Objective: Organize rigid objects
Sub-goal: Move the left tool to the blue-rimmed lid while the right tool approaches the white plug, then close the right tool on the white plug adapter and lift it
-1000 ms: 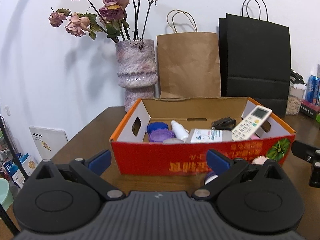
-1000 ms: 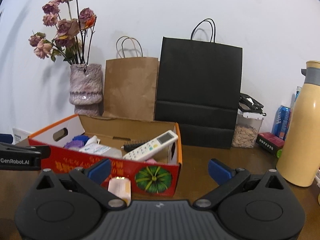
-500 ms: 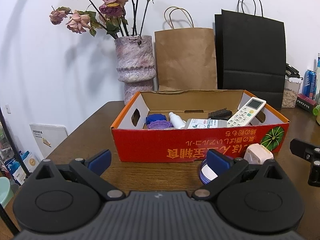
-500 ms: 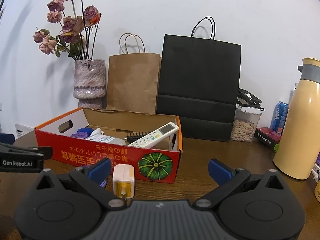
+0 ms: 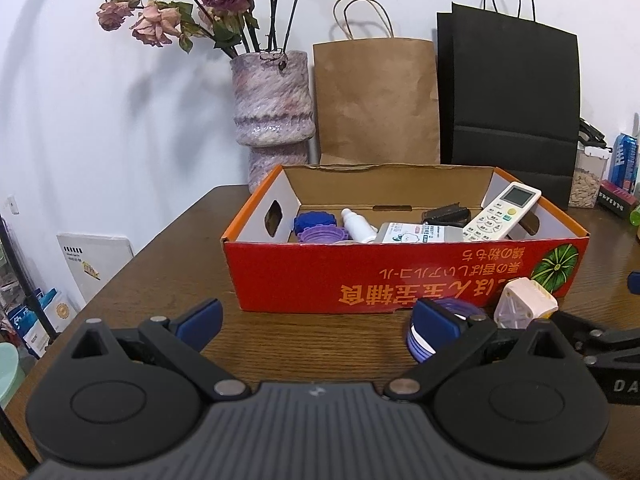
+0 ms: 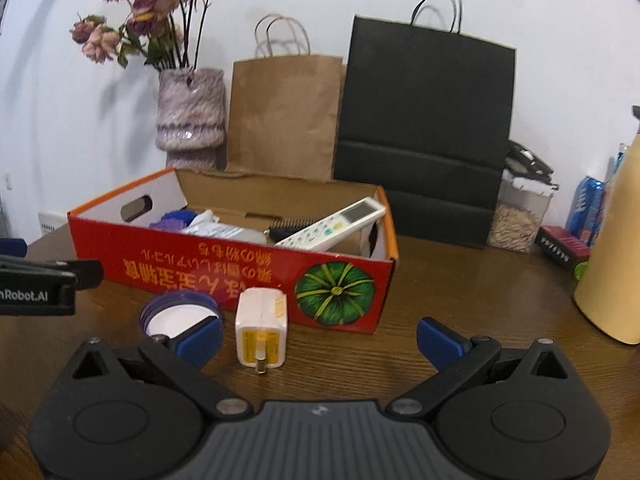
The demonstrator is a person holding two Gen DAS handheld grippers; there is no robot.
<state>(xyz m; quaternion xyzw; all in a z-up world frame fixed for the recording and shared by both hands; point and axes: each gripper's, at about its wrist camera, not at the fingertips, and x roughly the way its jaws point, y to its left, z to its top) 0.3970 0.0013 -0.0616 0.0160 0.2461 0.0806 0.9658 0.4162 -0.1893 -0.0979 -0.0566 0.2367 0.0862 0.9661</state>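
Between the right tool's [image 6: 318, 334] spread fingers, white charger [image 6: 261, 327], grounded

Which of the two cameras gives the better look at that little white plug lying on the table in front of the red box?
The right wrist view. There the white plug lies whole and unblocked, prong toward the camera, beside the purple lid. In the left wrist view the plug sits off to the right, its lower edge hidden behind the dark arm of the tongs.

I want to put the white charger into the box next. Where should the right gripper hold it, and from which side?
Grip the charger across its two flat side faces, coming from the front with the right gripper. It lies on the table with its prongs toward the camera, so keep the jaws behind the prongs. The purple lid lies just left of it.
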